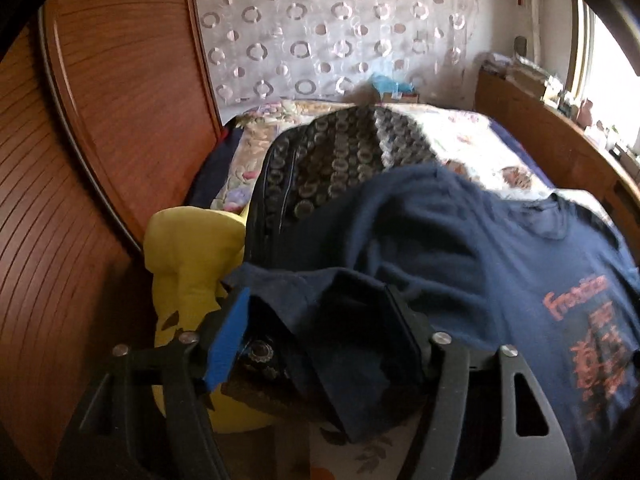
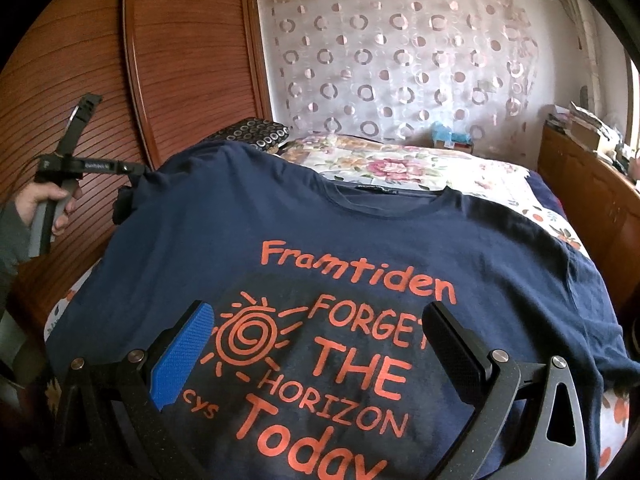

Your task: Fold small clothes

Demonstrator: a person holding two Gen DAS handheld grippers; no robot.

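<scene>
the navy t-shirt (image 2: 360, 232) is soft matt cloth with flat orange print. the bedspread (image 2: 420, 168) at upper right is floral quilted fabric. the wardrobe door (image 2: 80, 48) at upper left is ribbed reddish wood with a slight sheen. the curtain (image 2: 400, 60) is sheer cloth with shiny rings. the right gripper (image 2: 316, 340) is matt black plastic with a textured blue pad and bright metal pins.

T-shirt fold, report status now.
Left gripper open, sleeve cloth loose between its fingers. Right gripper open, empty, over the print. Navy T-shirt flat on the bed, face up, unfolded. Yellow plush beside the left sleeve.
</scene>
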